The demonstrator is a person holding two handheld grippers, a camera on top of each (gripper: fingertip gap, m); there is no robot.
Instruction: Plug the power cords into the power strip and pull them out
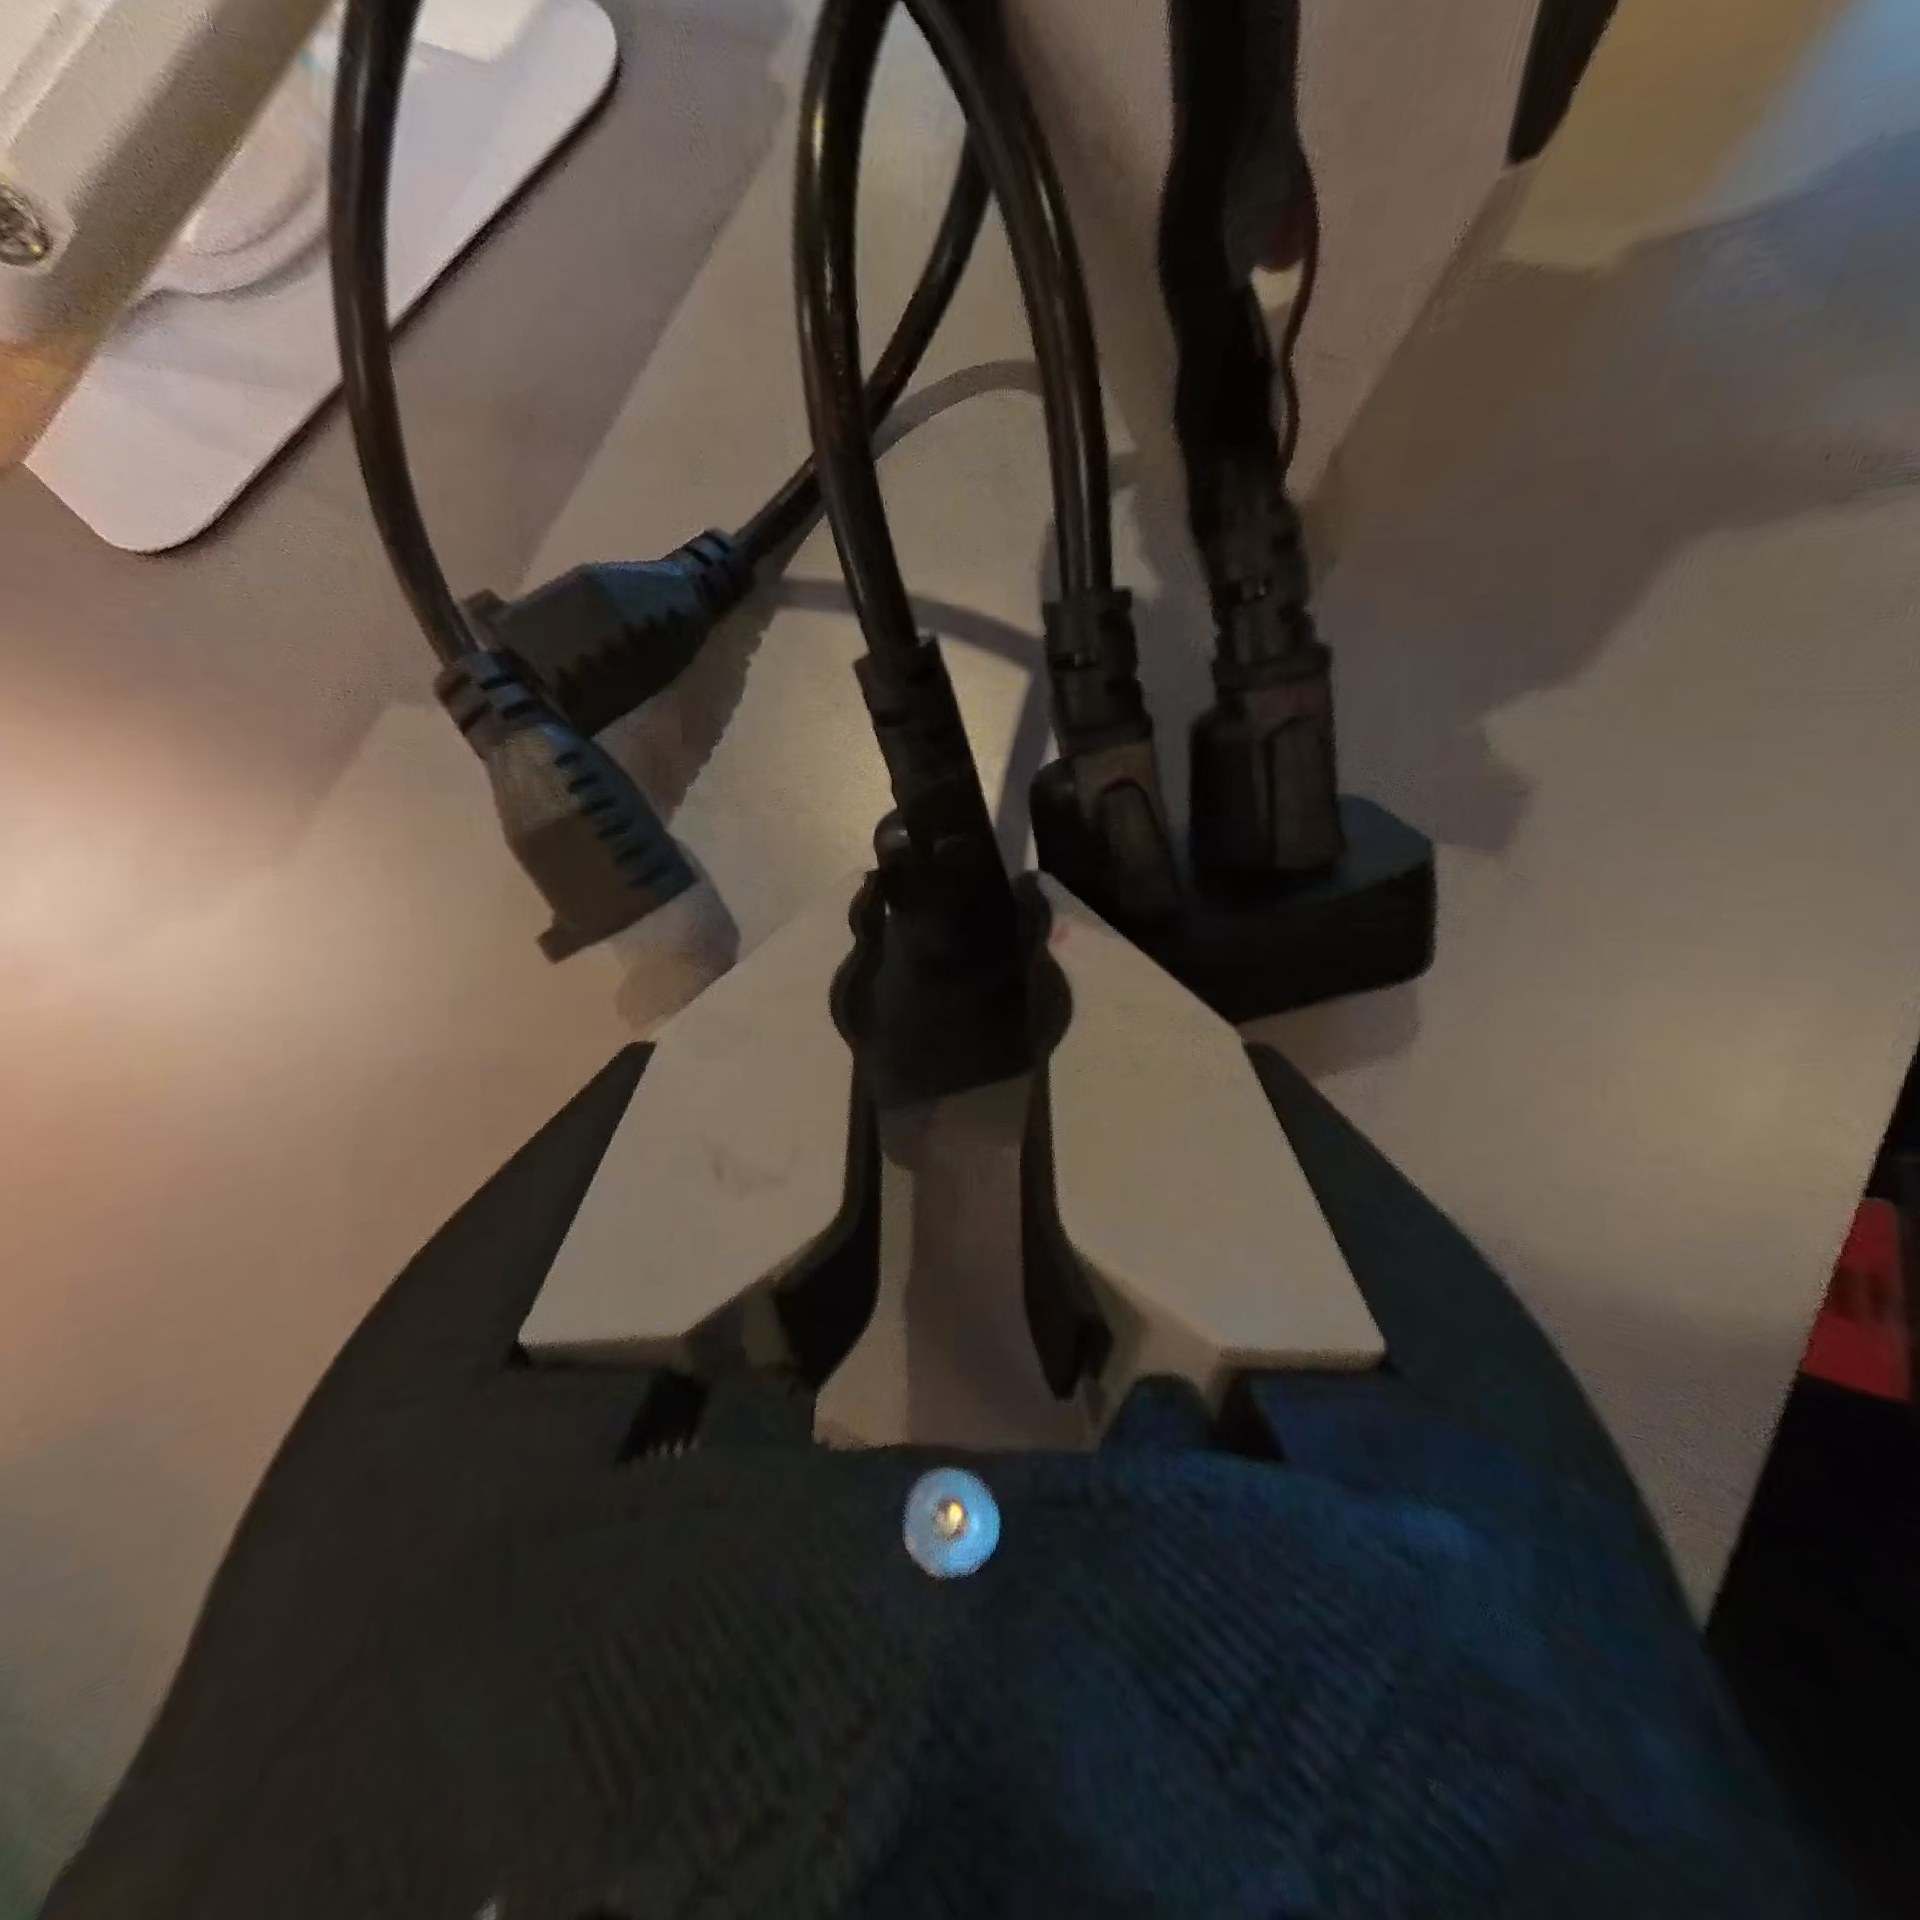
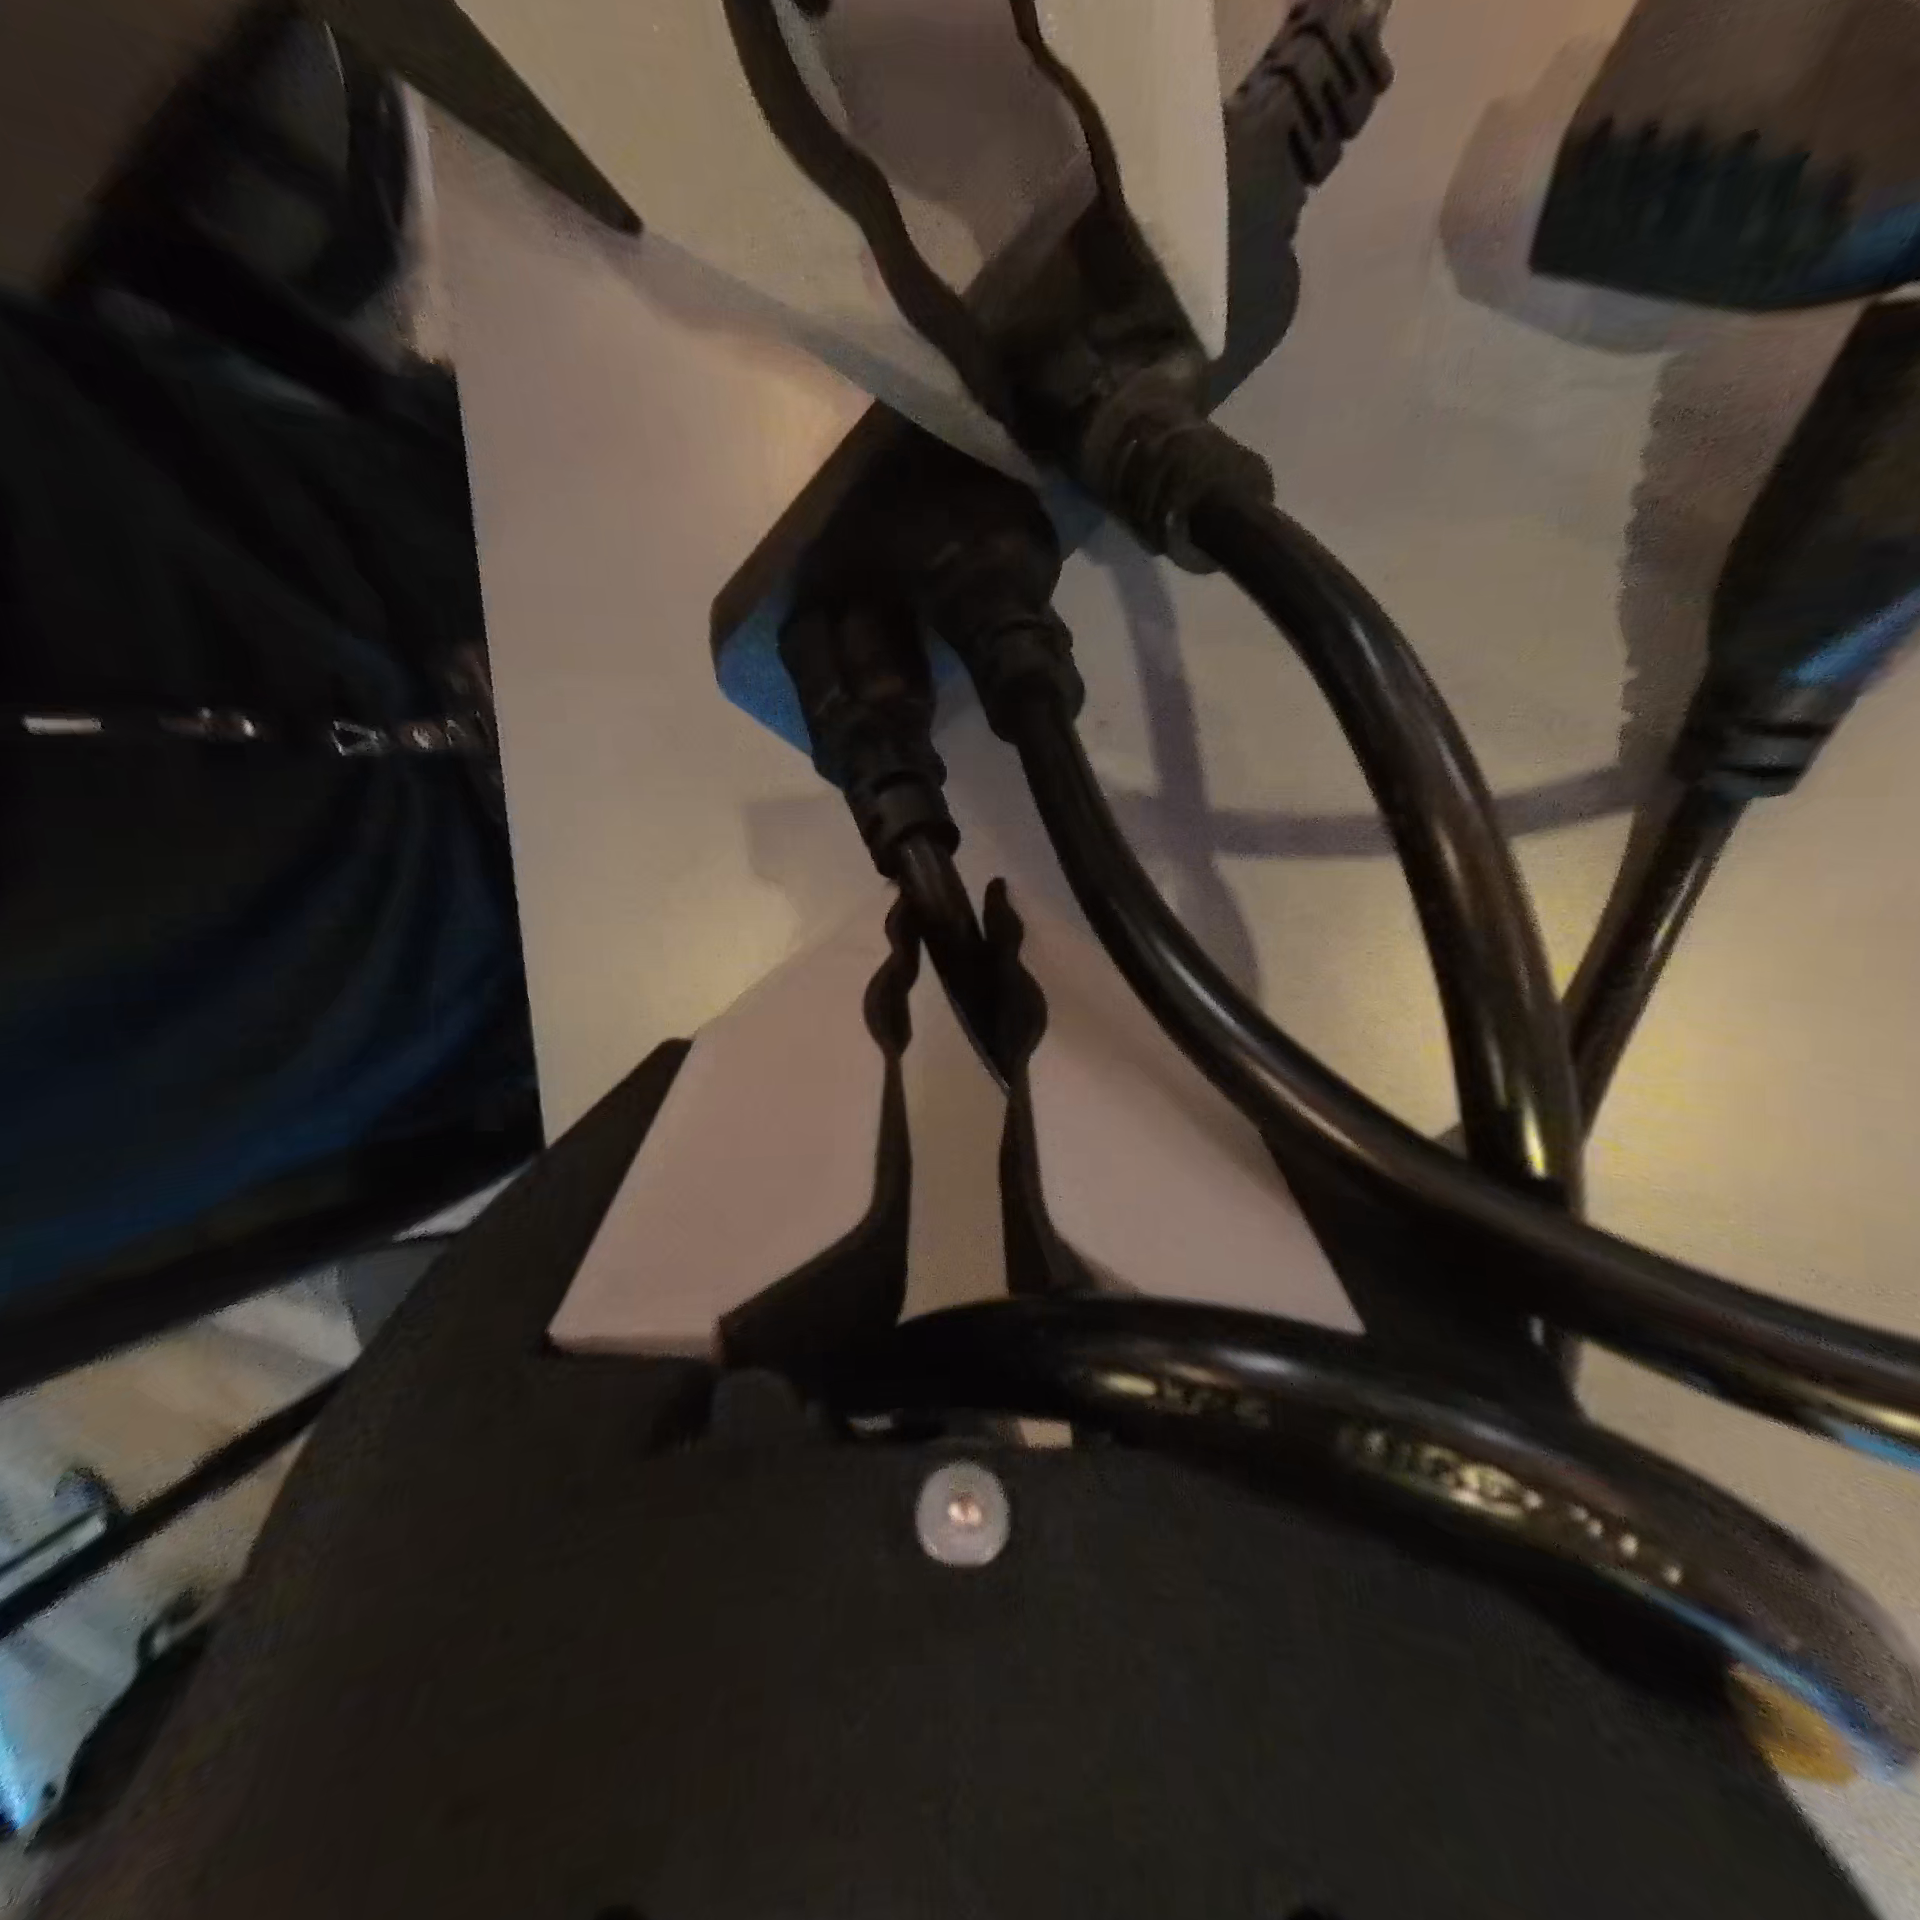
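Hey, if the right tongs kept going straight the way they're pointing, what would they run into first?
The right tongs, closed on a thin black cord, would likely first meet that cord's plug, seated in the black power strip just ahead; depth is hard to judge.

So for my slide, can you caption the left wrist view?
Left gripper clamps a black plug; two more plugs sit in a black power strip beside it.

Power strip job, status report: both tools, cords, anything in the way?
Left tool clamped on black plug. Right tool pinching thin black cord. Two plugs seated in black power strip. Looped cords crowd right tool.
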